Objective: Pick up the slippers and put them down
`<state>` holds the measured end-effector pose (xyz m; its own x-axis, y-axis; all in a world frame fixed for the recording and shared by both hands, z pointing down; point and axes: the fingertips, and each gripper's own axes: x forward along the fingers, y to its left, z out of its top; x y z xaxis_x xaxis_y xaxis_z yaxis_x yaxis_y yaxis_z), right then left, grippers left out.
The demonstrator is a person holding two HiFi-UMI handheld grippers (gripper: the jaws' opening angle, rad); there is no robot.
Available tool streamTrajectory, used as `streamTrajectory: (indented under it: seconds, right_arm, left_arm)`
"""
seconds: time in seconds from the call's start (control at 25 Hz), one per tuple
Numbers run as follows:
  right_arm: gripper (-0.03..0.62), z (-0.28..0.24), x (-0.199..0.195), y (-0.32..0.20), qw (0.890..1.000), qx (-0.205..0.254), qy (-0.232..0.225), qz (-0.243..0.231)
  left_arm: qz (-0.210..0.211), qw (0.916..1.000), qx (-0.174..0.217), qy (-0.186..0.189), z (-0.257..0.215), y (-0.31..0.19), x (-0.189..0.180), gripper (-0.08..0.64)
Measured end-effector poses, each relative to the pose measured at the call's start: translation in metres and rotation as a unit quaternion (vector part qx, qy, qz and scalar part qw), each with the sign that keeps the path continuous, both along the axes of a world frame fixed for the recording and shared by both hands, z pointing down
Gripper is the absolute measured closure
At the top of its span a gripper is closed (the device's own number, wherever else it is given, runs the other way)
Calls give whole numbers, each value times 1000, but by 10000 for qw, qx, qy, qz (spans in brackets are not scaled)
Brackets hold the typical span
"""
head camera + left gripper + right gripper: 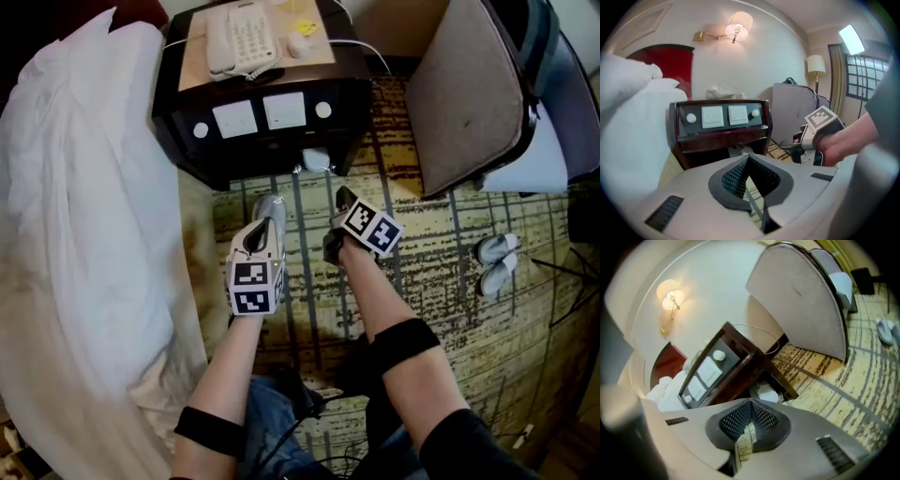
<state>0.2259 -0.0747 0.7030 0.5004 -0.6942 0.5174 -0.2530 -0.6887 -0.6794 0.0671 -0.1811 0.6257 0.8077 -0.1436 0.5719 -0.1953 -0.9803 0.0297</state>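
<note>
1. Slippers [495,262] lie on the carpet [441,319] near the chair [469,94], well off to our right.
2. Left gripper [270,202] and right gripper [342,197] are both pressed together, holding nothing.
3. Looks like the whole pickup is ahead of us.

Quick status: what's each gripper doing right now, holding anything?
Left gripper: closed, holding nothing.
Right gripper: closed, holding nothing.

a dark wooden nightstand [258,141] stands between a white duvet [84,216] and a grey-cushioned chair [464,89]; a white telephone [239,37] lies on top. patterned yellow carpet [450,319] covers the floor. a wall lamp [736,30] glows above.
</note>
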Motion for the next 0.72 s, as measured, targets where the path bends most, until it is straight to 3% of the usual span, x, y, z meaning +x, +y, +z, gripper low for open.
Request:
streamTrajectory:
  seconds: [0.2,0.44,0.72]
  right_arm:
    - [592,-138,-30,14,9940,-494,601,-771]
    - [592,-302,-74,39,9849,-682,948,-1281]
    - [592,-464,-131,85,9537,-1087,1778,-2169]
  left_arm:
    - [-36,10000,-33,-55,-128,15,-25,558]
    - [-19,9999,-100,-35,-289,44,-61,558]
    - [-34,9998,51,162,-440,64,-110,558]
